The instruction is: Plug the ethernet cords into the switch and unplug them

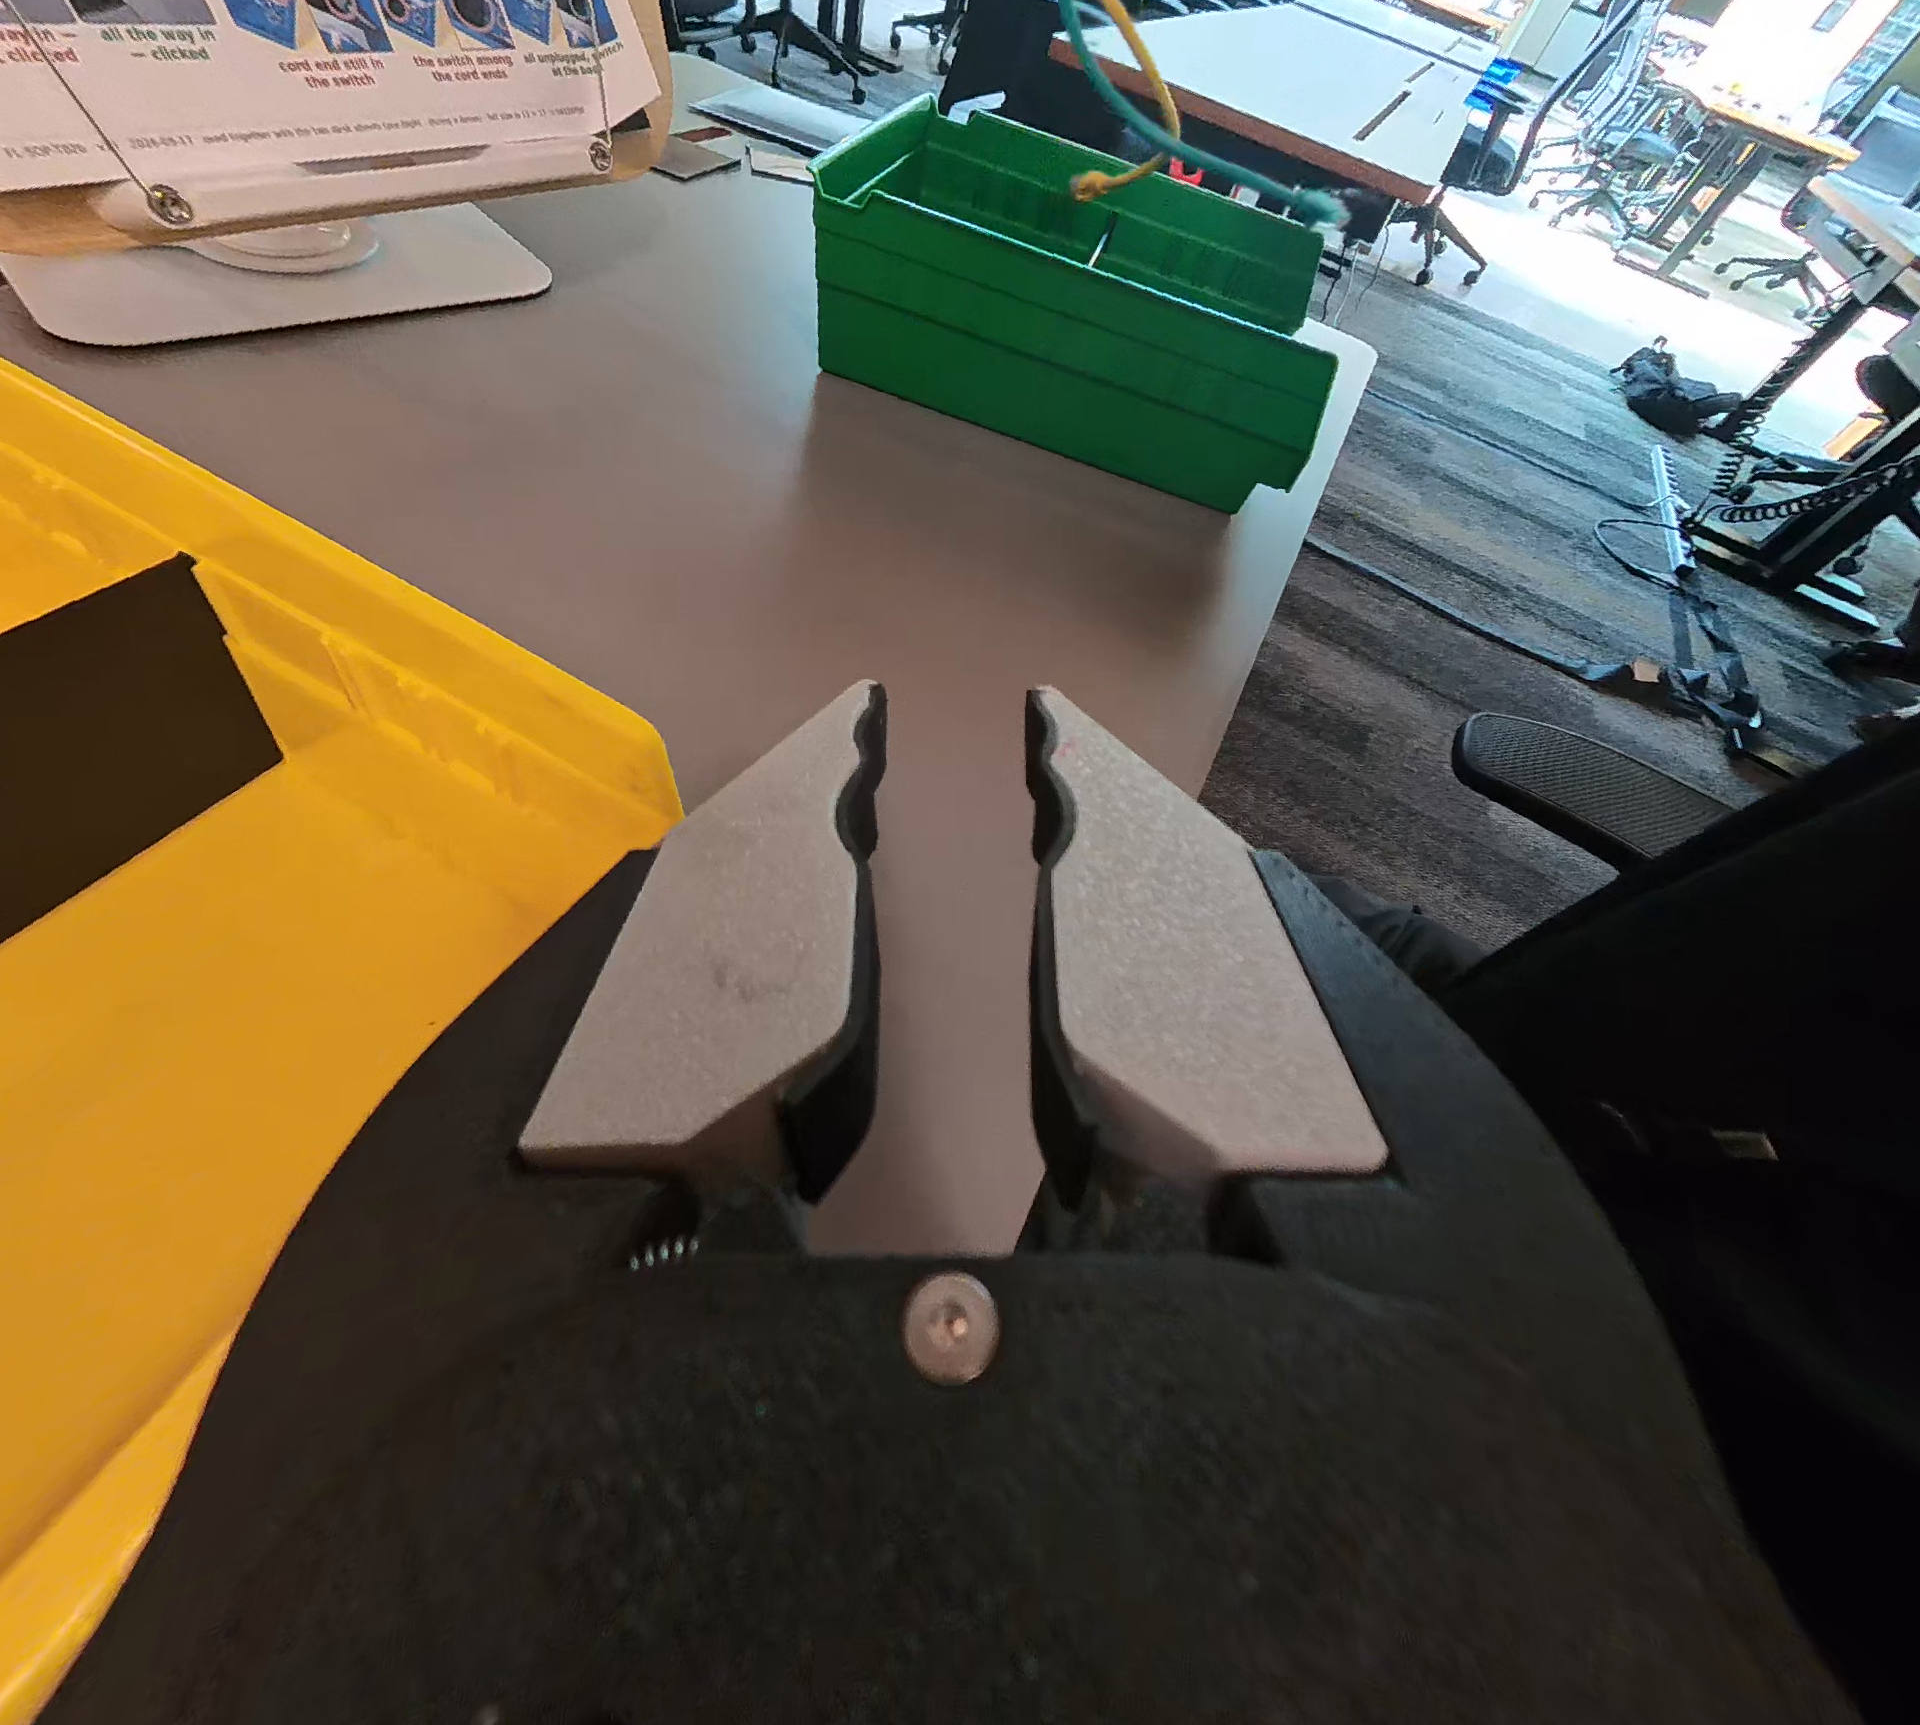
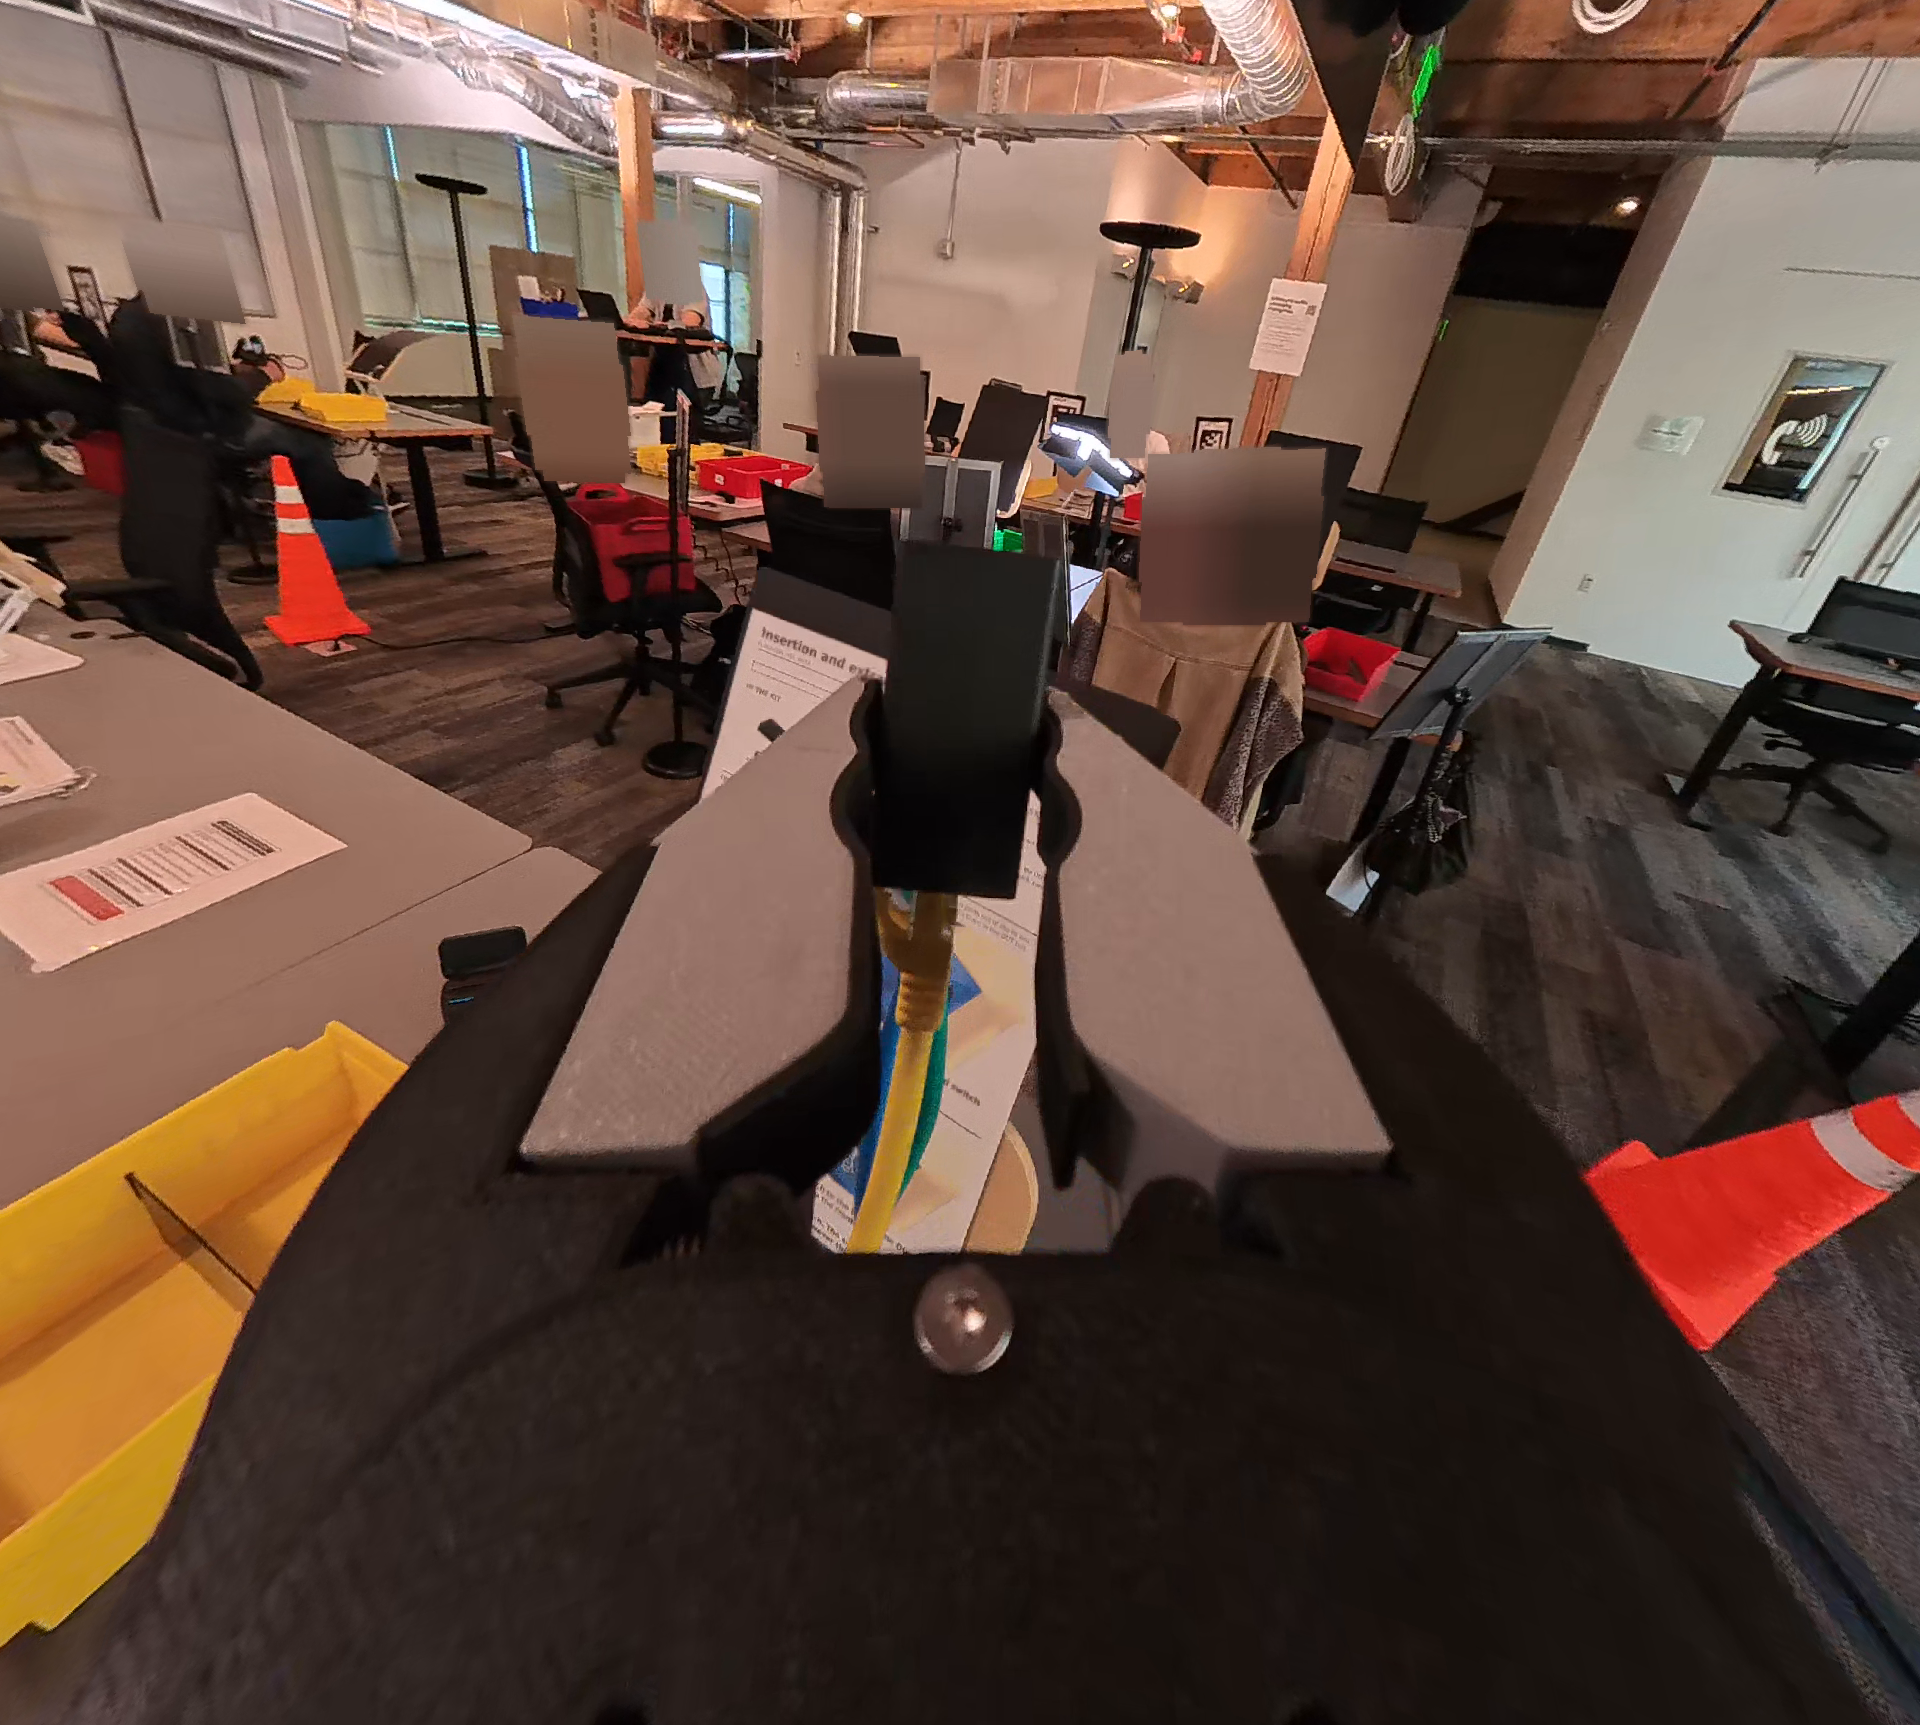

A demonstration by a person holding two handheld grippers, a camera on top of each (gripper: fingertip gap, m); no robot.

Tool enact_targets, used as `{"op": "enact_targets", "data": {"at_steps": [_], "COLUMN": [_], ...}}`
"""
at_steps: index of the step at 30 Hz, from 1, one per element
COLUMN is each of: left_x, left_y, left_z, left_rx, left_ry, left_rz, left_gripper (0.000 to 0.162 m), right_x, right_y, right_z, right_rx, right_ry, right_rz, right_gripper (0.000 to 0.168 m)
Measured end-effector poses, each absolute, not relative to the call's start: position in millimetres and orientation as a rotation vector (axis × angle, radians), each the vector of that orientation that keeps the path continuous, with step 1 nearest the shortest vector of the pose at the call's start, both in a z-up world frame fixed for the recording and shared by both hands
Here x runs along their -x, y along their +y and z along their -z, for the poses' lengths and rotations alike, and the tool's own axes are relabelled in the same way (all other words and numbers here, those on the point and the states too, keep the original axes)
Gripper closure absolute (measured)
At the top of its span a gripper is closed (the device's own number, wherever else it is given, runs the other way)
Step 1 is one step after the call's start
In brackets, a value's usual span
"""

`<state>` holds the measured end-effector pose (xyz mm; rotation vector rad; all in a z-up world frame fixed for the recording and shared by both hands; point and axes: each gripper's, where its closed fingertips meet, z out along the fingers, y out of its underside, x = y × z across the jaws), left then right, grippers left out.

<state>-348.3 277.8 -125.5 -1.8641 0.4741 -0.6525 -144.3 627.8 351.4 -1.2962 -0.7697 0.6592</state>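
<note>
Over the grey table (image 1: pixel 727 480), our left gripper (image 1: pixel 954 740) hangs low and level with its fingers a moderate gap apart and nothing between them. A yellow bin (image 1: pixel 343 844) sits just beside it on the left, and a green bin (image 1: pixel 1049 325) stands farther ahead near the table's far edge. Above that bin a yellow cord (image 1: pixel 1122 13) and a green cord (image 1: pixel 1081 44) dangle from overhead, their free plugs loose in the air.

Up in the right wrist view, we hold the black switch (image 2: pixel 971 719) raised well above the table, pointed out across the room. Our right gripper (image 2: pixel 956 740) is closed on the switch body. At the switch's near face the yellow cord's plug (image 2: pixel 914 937) sits in a port, with a green one seemingly seated beside it, mostly hidden.

We judge the plugging done at this end, with the unplugging left to do, and the idle left gripper free to pull.
</note>
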Motion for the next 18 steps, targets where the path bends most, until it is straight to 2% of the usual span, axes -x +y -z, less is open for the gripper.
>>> {"op": "enact_targets", "data": {"at_steps": [7, 18], "left_x": [349.3, 342.8], "left_y": [279.9, 285.2], "left_z": [126.5, 137.2], "left_rx": [1.866, 1.901], "left_ry": [0.465, 0.479], "left_rz": [0.661, 0.66], "left_gripper": [0.138, 0.138], "right_x": [142.1, 129.3], "right_y": [657.7, 645.8], "right_z": [-311.4, -296.4], "right_rx": [1.349, 1.152], "right_ry": [-0.762, -0.828], "right_rz": [-0.64, -0.833], "right_gripper": [0.143, 0.143]}}
